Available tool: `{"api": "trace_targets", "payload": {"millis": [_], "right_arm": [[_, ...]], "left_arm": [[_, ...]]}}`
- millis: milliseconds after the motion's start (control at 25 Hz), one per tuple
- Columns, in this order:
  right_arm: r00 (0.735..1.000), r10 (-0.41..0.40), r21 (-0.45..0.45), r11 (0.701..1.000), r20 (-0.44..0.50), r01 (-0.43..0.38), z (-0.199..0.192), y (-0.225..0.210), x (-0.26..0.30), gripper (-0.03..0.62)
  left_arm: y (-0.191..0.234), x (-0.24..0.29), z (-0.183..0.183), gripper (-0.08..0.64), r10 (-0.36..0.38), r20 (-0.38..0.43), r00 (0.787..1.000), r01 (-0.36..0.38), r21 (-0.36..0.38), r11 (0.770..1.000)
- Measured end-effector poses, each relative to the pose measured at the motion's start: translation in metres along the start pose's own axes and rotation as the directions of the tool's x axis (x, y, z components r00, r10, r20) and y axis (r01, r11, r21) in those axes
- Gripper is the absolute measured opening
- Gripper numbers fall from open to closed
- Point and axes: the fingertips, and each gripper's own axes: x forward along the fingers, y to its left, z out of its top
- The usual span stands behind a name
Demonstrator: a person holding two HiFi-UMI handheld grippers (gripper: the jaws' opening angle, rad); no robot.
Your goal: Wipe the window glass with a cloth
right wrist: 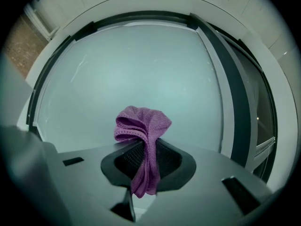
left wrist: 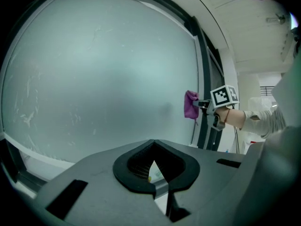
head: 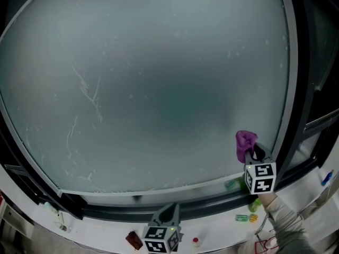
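Background: pale, cloudy glass (head: pixel 159 89) fills nearly all I can see, set in a dark frame (head: pixel 288 115) above a white sill (head: pixel 222 234).

Head view, cloth: the purple cloth (head: pixel 245 143) is up at the pane's lower right corner, just beside the frame. I cannot tell if it is touching the glass.
Head view, right tool: the right tool (head: pixel 255 152) has the cloth bunched above its tips.
Head view, left tool: the left tool (head: pixel 168 211) sits low at the bottom middle, over the sill and away from the pane.
Head view, marks: white streaks (head: pixel 87 97) show on the left half, with specks along the bottom edge.

Left gripper view, left tool: its jaws (left wrist: pixel 157 192) are drawn together with nothing between them.
Left gripper view, far side: the right tool (left wrist: pixel 200 103) holds the cloth (left wrist: pixel 190 105) against the right edge of the glass (left wrist: pixel 94 79).

Right gripper view, right tool: its jaws (right wrist: pixel 141 187) are clamped on the cloth (right wrist: pixel 141 126), a tail hanging below and a folded wad standing above.
Right gripper view, glass: the pane (right wrist: pixel 141 69) lies straight ahead.

Progress: cloth in hand and at the pane. With the left side streaked, I judge most of the wiping is left.
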Motion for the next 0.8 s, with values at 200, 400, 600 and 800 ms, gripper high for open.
{"api": "trace_targets", "payload": {"millis": [200, 400, 600, 800], "right_arm": [[0.997, 0.075, 0.008, 0.997, 0.027, -0.075, 0.002, 0.052, -0.059, 0.057], [0.992, 0.125, 0.017, 0.992, 0.014, -0.126, -0.009, 0.101, -0.115, 0.057], [0.986, 0.164, 0.065, 0.985, -0.021, -0.162, -0.022, 0.135, -0.168, 0.057], [0.983, 0.182, 0.095, 0.979, -0.023, -0.179, -0.026, 0.158, -0.222, 0.057]], "left_arm": [[-0.001, -0.035, -0.008, 0.005, 0.018, 0.008, 1.000, -0.018, -0.006, 1.000], [-0.004, -0.078, -0.021, 0.005, 0.031, 0.012, 0.999, -0.031, -0.012, 0.999], [-0.013, -0.118, -0.032, 0.005, 0.033, 0.014, 0.999, -0.033, -0.027, 0.999], [-0.029, -0.152, -0.042, 0.005, 0.025, 0.027, 0.999, -0.024, -0.025, 0.999]]}}
